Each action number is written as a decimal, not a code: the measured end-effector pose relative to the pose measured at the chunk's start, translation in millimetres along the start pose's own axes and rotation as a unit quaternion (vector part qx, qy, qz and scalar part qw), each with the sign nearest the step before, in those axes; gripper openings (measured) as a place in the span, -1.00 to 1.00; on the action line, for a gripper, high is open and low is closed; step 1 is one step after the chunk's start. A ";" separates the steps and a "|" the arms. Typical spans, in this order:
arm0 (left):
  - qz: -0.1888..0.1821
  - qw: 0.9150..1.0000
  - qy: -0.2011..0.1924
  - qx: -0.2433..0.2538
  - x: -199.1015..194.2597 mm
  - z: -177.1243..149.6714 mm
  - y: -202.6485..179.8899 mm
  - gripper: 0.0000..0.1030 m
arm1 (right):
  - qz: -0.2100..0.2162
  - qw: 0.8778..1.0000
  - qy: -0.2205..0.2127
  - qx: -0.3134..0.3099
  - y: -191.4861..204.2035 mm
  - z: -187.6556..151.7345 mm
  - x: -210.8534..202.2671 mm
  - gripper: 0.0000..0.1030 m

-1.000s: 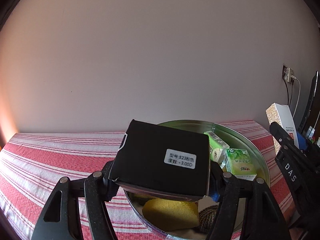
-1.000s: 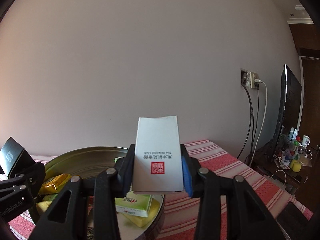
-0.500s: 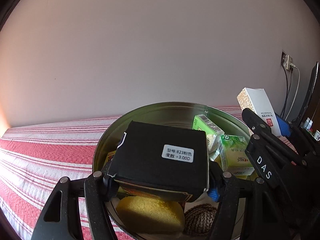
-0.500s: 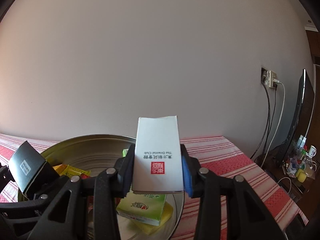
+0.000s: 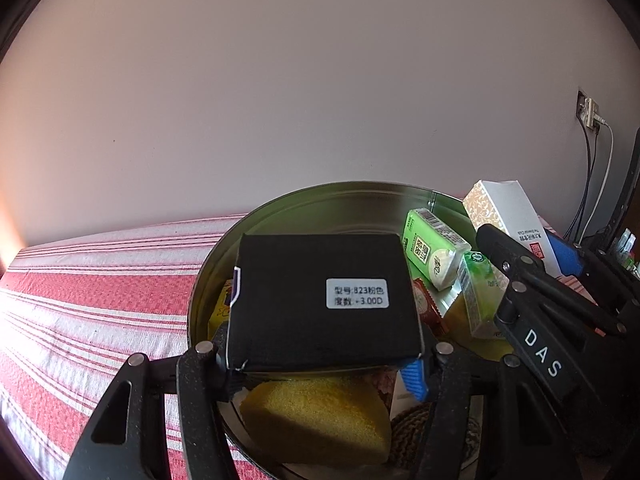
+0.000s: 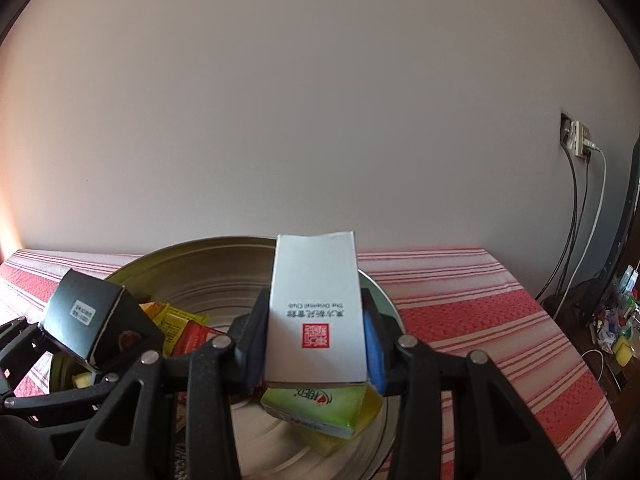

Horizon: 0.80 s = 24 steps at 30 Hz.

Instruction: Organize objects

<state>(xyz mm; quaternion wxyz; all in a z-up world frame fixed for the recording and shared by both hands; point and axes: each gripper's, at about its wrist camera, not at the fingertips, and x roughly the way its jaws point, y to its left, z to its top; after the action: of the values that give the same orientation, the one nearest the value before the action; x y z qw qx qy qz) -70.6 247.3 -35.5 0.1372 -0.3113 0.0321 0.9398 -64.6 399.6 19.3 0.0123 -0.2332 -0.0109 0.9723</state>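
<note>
— Evidently, from the left wrist, a black box [image 5: 324, 300] is seen pinched flat by the left gripper [image 5: 324, 356], jaws just tightened on it, over the metal basin [image 5: 320, 200] on the striped bench [image 5: 100, 280] — held for dropping in?

— Likely. From the right wrist, a white box [image 6: 316, 312] is clamped upright by the right gripper [image 6: 316, 344] above the same basin.

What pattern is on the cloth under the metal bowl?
Red and white stripes on the cloth, clearest in the right wrist view.
</note>
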 end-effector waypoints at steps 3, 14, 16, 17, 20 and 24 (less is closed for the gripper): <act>-0.019 1.000 0.018 -0.012 4.4 -1.4 4.1 0.57 | 0.012 1.000 0.005 0.003 -3.6 -1.8 0.6 0.07; -0.039 0.998 -0.054 -0.021 -26.4 -8.1 12.2 0.92 | -0.014 0.989 -0.140 0.041 -13.7 -1.9 -54.4 1.00; -0.039 0.997 -0.058 -0.035 -27.9 -10.8 17.3 0.92 | -0.024 0.985 -0.157 0.065 -22.0 -2.2 -59.3 1.00; -0.037 0.997 -0.061 -0.039 -27.1 -11.4 16.3 0.92 | -0.025 0.984 -0.161 0.073 -24.7 -0.7 -59.5 1.00; -0.025 0.996 -0.069 -0.047 -29.0 -10.7 22.3 0.92 | -0.018 0.984 -0.154 0.087 -28.2 -0.4 -57.0 1.00; 0.006 0.995 -0.089 -0.036 -31.3 -12.1 21.6 0.92 | -0.009 0.987 -0.138 0.086 -22.1 -1.5 -53.5 1.00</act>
<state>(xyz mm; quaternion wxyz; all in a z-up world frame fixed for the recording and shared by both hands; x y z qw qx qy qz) -45.6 217.4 -27.2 0.1228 -0.2309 -0.0125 0.9651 -15.8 420.2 42.8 0.0396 -0.0944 0.0694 0.9923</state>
